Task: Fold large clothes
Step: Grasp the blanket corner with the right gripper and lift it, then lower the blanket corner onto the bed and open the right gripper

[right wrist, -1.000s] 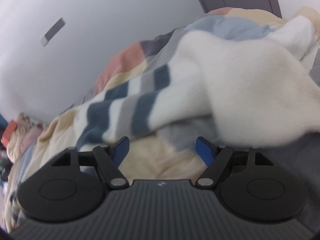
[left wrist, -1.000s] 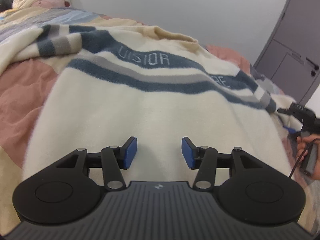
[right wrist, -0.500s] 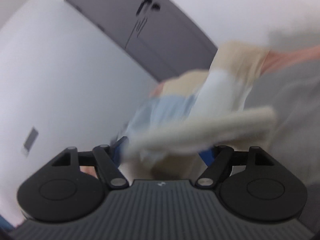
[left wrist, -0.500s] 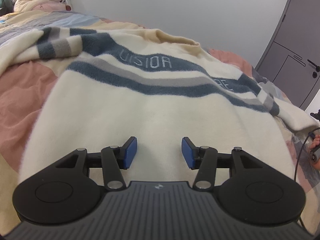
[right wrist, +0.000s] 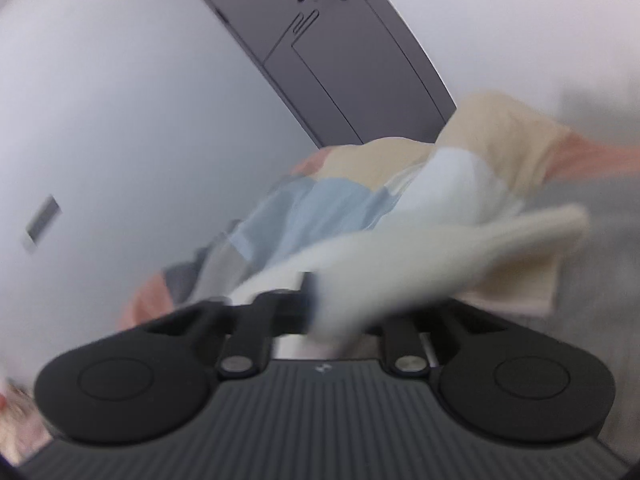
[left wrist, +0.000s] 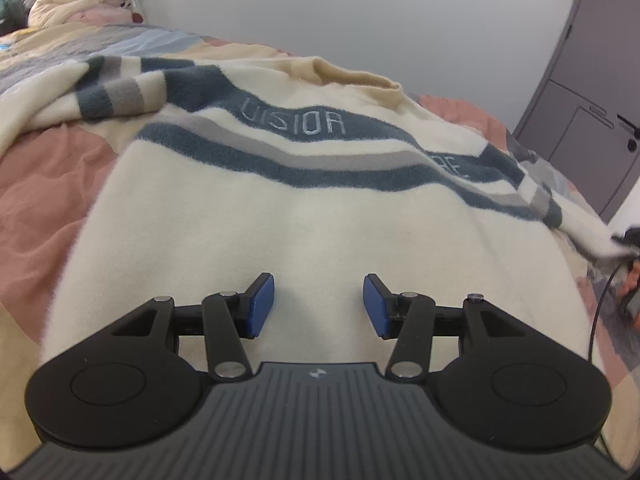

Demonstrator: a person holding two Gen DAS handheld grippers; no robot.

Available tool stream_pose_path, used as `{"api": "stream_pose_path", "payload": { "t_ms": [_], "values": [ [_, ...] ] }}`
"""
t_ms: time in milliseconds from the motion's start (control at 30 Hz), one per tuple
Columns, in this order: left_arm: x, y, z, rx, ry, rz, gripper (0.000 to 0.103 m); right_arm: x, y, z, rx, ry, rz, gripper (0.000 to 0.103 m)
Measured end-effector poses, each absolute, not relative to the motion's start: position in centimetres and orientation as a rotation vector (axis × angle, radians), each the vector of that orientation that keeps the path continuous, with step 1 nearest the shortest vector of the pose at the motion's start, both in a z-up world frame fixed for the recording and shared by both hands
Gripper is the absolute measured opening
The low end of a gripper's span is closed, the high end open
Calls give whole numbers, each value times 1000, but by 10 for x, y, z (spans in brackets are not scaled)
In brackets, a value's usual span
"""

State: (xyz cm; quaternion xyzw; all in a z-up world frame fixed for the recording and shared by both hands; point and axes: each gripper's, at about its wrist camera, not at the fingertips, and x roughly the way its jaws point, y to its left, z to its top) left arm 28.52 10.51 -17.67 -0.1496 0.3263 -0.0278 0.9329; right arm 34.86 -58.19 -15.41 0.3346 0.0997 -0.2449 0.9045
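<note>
1. A cream sweater (left wrist: 304, 232) with navy and grey chest stripes lies face-up across a patchwork bed quilt (left wrist: 44, 184), its collar toward the far wall and a grey door (left wrist: 600, 92) off to the right.

2. The left hand-held gripper (left wrist: 318, 306) hovers over the sweater's lower body, its blue pads (left wrist: 262, 304) parted about halfway with nothing between them.

3. The right hand-held gripper (right wrist: 320, 312) is closing its jaws on the cream end of the right sleeve (right wrist: 400, 264); in the blurred right wrist view the fabric drapes over and between the jaws, which stand nearly together.

4. In the left wrist view the same sleeve end (left wrist: 592, 236) reaches the right edge of the frame, stretched away from the body.

5. Risks, as judged: a shallow bite on fuzzy knit could slip mid-swing and drop the sleeve short; with the body unpinned, a pull could drag the whole sweater askew; a dangling black cable (left wrist: 600, 300) near the cuff could snag.
</note>
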Motion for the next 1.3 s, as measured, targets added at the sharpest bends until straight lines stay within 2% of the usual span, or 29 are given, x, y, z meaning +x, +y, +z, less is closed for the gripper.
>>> {"api": "stream_pose_path", "payload": {
  "t_ms": [200, 367, 600, 767, 900, 1033, 1300],
  "values": [
    [282, 108, -176, -274, 677, -46, 55, 374, -602, -111, 590, 228, -478, 11],
    [284, 110, -172, -289, 697, -42, 55, 396, -599, -55, 497, 216, -452, 11],
    [273, 116, -157, -311, 683, -37, 55, 429, -499, 36, 163, 167, -256, 11],
    [257, 127, -140, -338, 626, -26, 55, 430, -391, 74, -53, 150, -11, 12],
    [242, 138, -124, -365, 565, -34, 55, 423, -312, 71, -209, 159, 161, 12],
    [230, 153, -117, -409, 532, -26, 55, 393, -232, 45, -371, 183, 304, 12],
    [213, 172, -108, -437, 454, -3, 56, 301, -114, -63, -618, 316, 553, 13]
  ]
}}
